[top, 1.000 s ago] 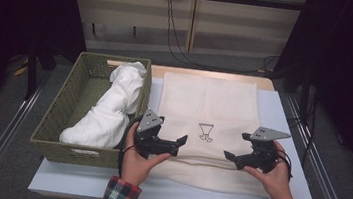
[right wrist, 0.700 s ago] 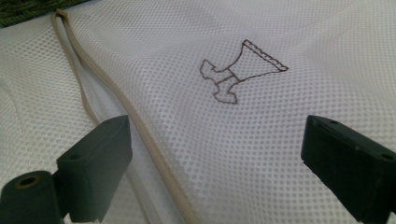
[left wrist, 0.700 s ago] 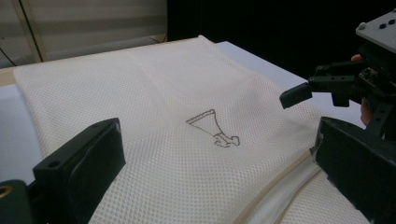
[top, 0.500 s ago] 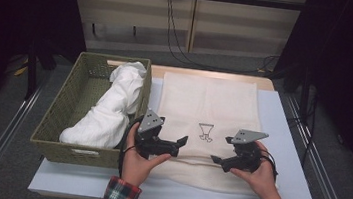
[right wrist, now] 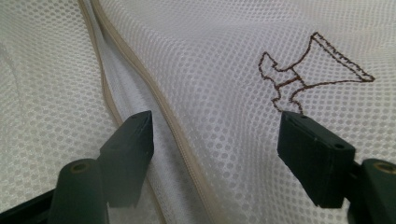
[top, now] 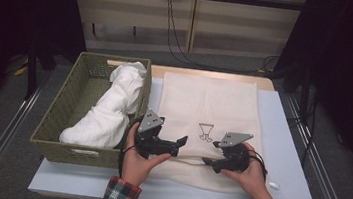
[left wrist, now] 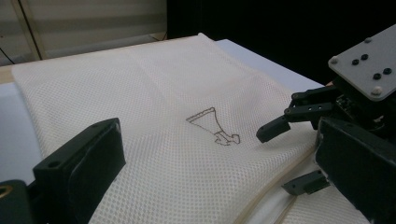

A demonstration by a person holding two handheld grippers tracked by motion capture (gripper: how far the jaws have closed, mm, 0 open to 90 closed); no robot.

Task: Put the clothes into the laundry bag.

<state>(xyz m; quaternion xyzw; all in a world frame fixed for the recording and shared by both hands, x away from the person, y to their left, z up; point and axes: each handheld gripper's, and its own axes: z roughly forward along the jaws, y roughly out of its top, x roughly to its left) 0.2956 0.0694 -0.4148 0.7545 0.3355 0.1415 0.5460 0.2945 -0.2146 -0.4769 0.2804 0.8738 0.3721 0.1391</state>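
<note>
The right gripper has been travelling inward along the near part of the mesh bag since a second ago, and its jaws have just been closing, though they are still standing apart with nothing clamped. This is suggesting an approach to pinch the bag's zipper seam. In the right gripper view, the seam is running between the two pads, with the embroidered mark just beyond the other pad. The left gripper is holding position at the bag's near left, jaws apart, gripping nothing. The bag is lying flat on the table, beside the basket containing a white cloth.
</note>
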